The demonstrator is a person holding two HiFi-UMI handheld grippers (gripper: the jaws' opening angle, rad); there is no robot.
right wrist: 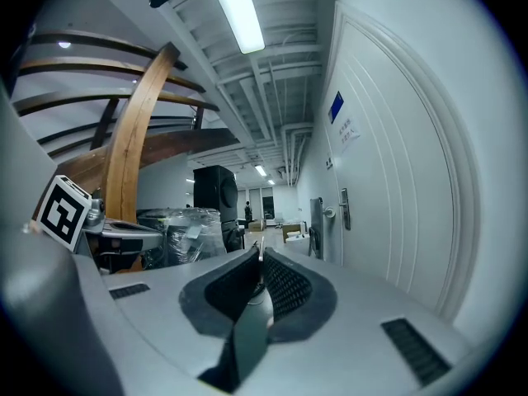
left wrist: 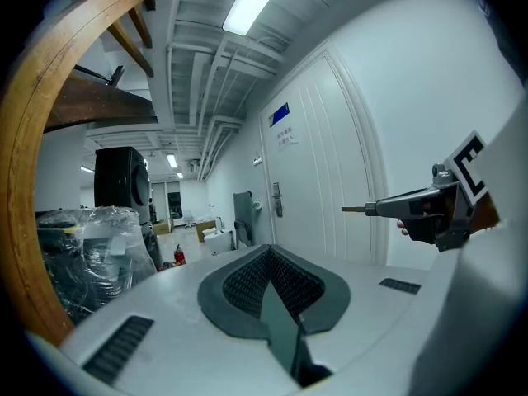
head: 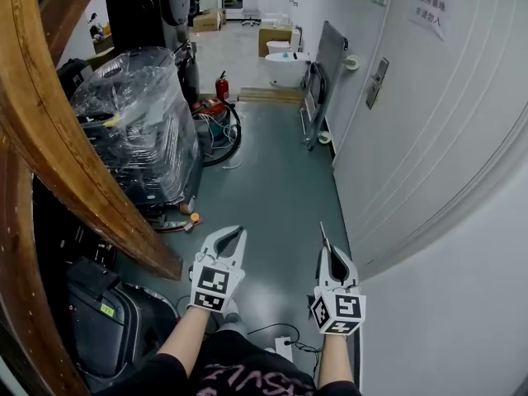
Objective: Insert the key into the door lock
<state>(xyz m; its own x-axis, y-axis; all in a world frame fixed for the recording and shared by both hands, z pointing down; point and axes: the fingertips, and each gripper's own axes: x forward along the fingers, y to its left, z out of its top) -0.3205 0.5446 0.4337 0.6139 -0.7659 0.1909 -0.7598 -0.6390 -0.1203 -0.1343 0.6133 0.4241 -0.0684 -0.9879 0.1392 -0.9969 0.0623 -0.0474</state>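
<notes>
Nearest you, both forearms reach fwd w/ a gripper in each hand. Your L gripper (head: pixel 238 232) has its jaws pressed together at the tips, w/ nothing btwn them. In the L gripper view the dark ribbed pads (left wrist: pixel 247 283) meet in a point.

Your R gripper (head: pixel 327 249) is near it, to the right, jaws pinching the key (head: pixel 322 233). The thin blade sticks out past the tips and points fwd along the corridor. From the L gripper view the key (left wrist: pixel 355 210) juts level out of the R gripper's tips. In the R gripper view only a sliver of metal shows where the pads (right wrist: pixel 285 287) close.

Below the grippers, a small white box w/ a cable (head: pixel 285 342) lies on the grey-green floor (head: pixel 272 172). A black case (head: pixel 107 320) sits low on your left, under a curved wooden beam (head: pixel 58 147).

Further on, left side, there's a stack wrapped in clear plastic (head: pixel 140 122). On the right is the white door (head: pixel 429 130), w/ a paper notice (head: pixel 431 12) near its top. The door lock (head: pixel 376 82), a metal plate w/ a handle, sits at the door's far edge. It's well apart from the key, ahead and to the right of it.

Far end: a red fire extinguisher (head: pixel 221 86) and a white tub (head: pixel 285 67), w/ a lit room beyond.
</notes>
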